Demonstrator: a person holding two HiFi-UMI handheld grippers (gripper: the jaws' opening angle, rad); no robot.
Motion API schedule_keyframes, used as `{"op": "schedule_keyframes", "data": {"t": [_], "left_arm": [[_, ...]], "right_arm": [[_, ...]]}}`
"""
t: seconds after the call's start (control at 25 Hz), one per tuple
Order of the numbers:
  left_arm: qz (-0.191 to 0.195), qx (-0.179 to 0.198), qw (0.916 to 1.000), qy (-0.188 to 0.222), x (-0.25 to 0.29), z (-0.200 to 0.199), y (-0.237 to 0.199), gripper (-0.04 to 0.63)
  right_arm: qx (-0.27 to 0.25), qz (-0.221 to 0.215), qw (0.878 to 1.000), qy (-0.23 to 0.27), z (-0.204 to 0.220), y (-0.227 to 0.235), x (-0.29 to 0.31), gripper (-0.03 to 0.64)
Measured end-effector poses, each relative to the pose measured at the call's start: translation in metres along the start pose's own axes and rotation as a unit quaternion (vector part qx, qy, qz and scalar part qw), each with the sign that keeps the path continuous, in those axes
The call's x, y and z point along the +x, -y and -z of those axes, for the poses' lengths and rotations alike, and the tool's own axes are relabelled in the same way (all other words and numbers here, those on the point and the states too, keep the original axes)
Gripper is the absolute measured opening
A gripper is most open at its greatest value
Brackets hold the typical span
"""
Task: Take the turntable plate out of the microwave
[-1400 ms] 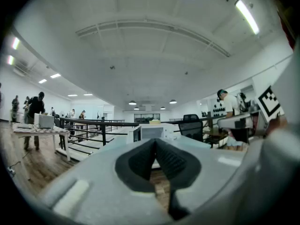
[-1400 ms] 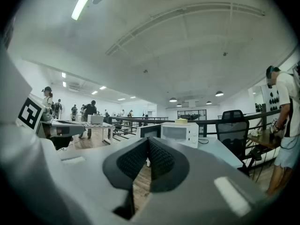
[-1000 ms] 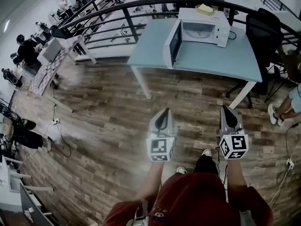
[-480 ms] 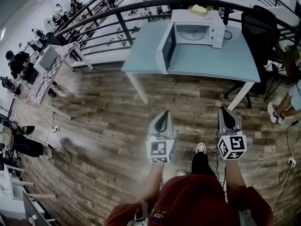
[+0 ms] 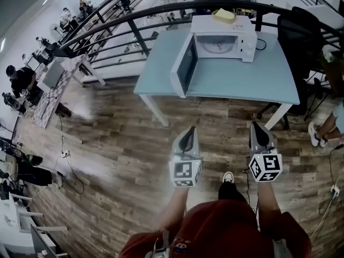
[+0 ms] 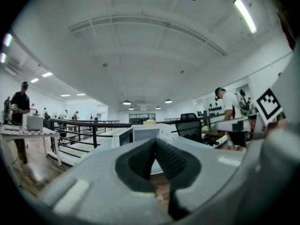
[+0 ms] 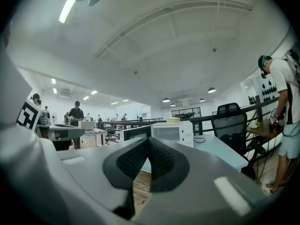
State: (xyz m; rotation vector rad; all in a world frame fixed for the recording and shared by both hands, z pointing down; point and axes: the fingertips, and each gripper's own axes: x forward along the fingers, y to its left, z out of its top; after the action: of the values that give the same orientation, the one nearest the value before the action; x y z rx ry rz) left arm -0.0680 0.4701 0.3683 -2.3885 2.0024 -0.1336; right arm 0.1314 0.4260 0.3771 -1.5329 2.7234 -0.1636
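Microwave (image 5: 236, 34) sits on the light blue table (image 5: 242, 79), toward its far edge, near the black railing (image 5: 161, 7). The long axis of the oven runs left to right in the head view. Its opening faces the person. The door (image 5: 183, 66) is hinged on the left and stands swung wide open, its free edge pointing toward the person.

Turntable plate (image 5: 218, 45) is inside the cavity: a pale disc lying flat on the floor of the oven. It is round, so it has no long axis. Rim detail is too small to read.

A yellow pad (image 5: 224, 15) lies on top of the oven. A black chair (image 5: 301, 31) stands at the table's right end.

Left gripper (image 5: 188, 131) and right gripper (image 5: 258, 127) are side by side over the wood floor (image 5: 118, 155), pointing level at the table and well apart from it. Each has its jaws closed together, pads meeting, nothing between them.
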Motion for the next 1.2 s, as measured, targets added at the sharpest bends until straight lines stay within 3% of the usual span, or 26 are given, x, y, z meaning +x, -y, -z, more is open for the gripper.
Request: {"op": "schedule_keyframes", "data": {"t": [0.76, 1.2], "left_arm": [[-0.001, 0.009, 0.9998, -0.02, 0.231, -0.006, 0.034, -0.002], [-0.007, 0.007, 0.9993, -0.035, 0.288, 0.001, 0.031, -0.002]], "right_arm": [[0.019, 0.001, 1.0, -0.008, -0.014, 0.181, 0.149, 0.0], [0.036, -0.008, 0.999, -0.02, -0.001, 0.215, 0.197, 0.0]]}}
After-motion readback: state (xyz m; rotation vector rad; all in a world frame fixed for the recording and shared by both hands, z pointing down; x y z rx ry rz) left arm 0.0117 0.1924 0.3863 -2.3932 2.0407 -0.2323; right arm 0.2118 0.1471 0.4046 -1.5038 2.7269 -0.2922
